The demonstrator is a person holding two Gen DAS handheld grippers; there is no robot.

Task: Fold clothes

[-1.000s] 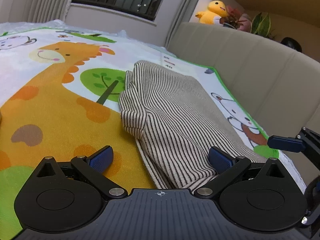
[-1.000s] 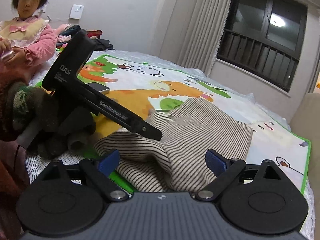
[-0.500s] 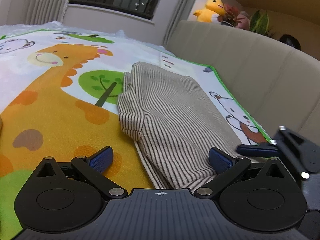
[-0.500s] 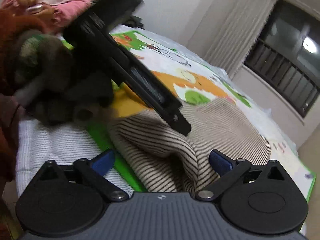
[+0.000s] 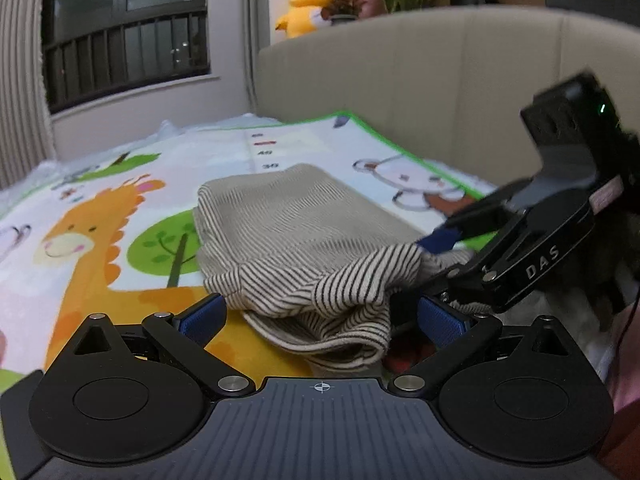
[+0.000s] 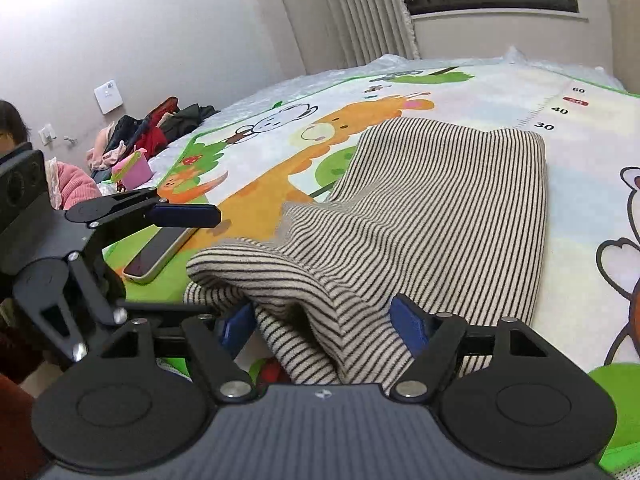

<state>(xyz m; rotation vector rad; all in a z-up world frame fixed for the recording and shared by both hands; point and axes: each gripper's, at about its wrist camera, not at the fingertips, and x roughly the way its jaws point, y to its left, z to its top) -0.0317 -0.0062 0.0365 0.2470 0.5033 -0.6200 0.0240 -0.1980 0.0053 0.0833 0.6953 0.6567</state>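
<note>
1. Striped garment [image 6: 432, 216] lies on the animal-print mat [image 5: 100, 248], near end bunched.
2. Soft, light knit; will sag and slide, so grab the near hem corners.
3. Right tongs [image 6: 326, 326] closing around the bunched hem; left tongs [image 5: 320, 316] wide, hem between, not pinched.

barred window [image 5: 124, 52] (dark), beige headboard [image 5: 420, 92]
</note>
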